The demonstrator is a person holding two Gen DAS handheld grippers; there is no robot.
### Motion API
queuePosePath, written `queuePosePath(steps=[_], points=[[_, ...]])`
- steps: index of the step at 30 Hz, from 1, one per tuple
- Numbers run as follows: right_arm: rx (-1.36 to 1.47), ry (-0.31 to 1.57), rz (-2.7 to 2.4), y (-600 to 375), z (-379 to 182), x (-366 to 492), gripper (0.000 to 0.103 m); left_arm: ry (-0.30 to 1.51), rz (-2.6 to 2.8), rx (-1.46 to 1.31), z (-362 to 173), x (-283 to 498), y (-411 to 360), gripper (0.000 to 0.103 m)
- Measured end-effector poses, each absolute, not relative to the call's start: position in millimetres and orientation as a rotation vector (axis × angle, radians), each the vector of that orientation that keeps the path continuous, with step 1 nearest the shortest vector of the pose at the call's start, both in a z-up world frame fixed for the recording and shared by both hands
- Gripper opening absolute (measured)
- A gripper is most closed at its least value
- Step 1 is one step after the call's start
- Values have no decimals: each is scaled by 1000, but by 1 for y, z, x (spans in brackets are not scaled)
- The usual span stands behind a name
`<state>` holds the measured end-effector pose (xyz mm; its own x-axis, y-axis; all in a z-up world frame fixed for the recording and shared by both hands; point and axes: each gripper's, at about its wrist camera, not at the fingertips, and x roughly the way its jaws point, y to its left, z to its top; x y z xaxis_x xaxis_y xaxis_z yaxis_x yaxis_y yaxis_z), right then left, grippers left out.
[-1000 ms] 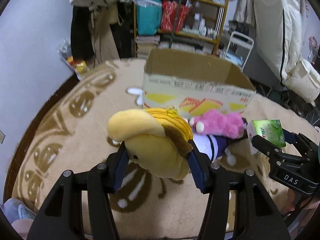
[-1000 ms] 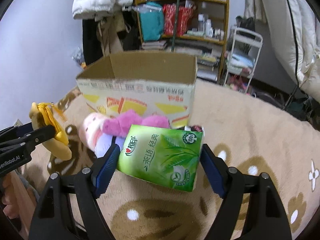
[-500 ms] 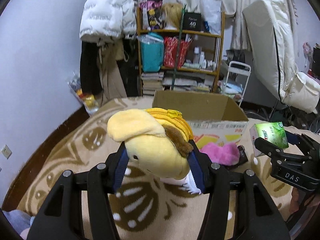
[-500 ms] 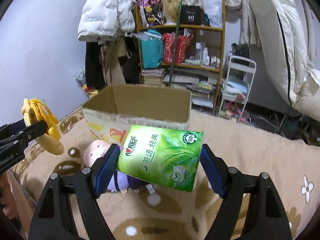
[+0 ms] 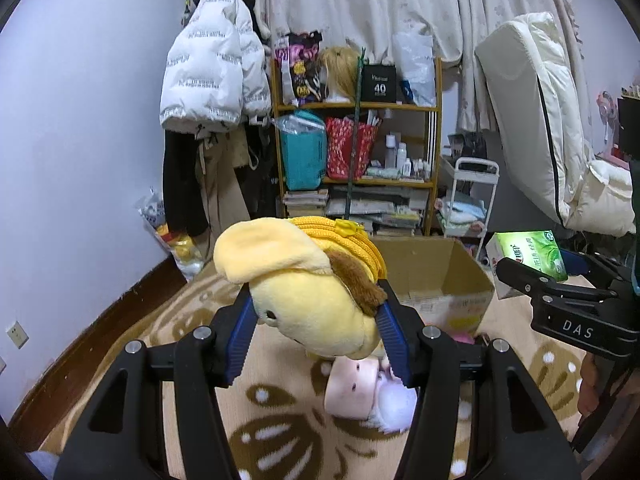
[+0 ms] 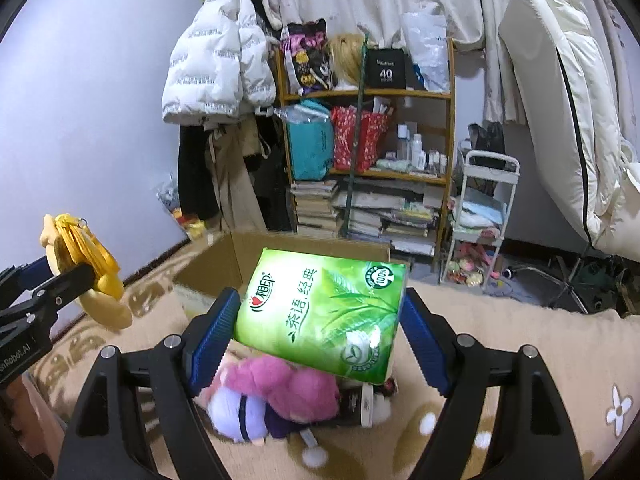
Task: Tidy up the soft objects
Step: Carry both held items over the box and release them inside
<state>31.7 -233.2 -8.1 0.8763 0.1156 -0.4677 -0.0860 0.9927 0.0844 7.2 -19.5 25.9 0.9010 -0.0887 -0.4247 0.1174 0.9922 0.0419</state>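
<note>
My left gripper (image 5: 316, 332) is shut on a yellow plush pouch (image 5: 304, 288) with a yellow zipper and a brown patch, held above the rug. My right gripper (image 6: 316, 332) is shut on a green tissue pack (image 6: 324, 312), also lifted. From the right wrist view the yellow plush pouch (image 6: 86, 268) shows at the far left; from the left wrist view the tissue pack (image 5: 528, 256) shows at the right. A doll with pink hair (image 6: 280, 392) lies on the rug below both. Behind it stands an open cardboard box (image 5: 436, 276), seen from the right as a cardboard box (image 6: 224, 260).
A beige patterned rug (image 5: 280, 432) covers the floor. At the back stands a wooden shelf (image 5: 356, 152) full of bags, bottles and books, with a white puffer jacket (image 5: 212, 76) hanging to its left. A white cart (image 6: 480, 216) and a propped mattress (image 6: 568, 120) are at the right.
Both grippers have risen and tilted up with their loads. The box and the doll have dropped lower in both views, and more of the shelf and curtain shows.
</note>
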Motion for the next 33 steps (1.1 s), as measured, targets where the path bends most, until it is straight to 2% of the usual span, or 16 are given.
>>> queuePosePath(steps=[16, 33], points=[[63, 407, 162, -221, 12, 82, 85, 373, -85, 47, 50, 74, -25, 56], [37, 457, 173, -214, -21, 123, 85, 464, -133, 58, 10, 130, -35, 57]])
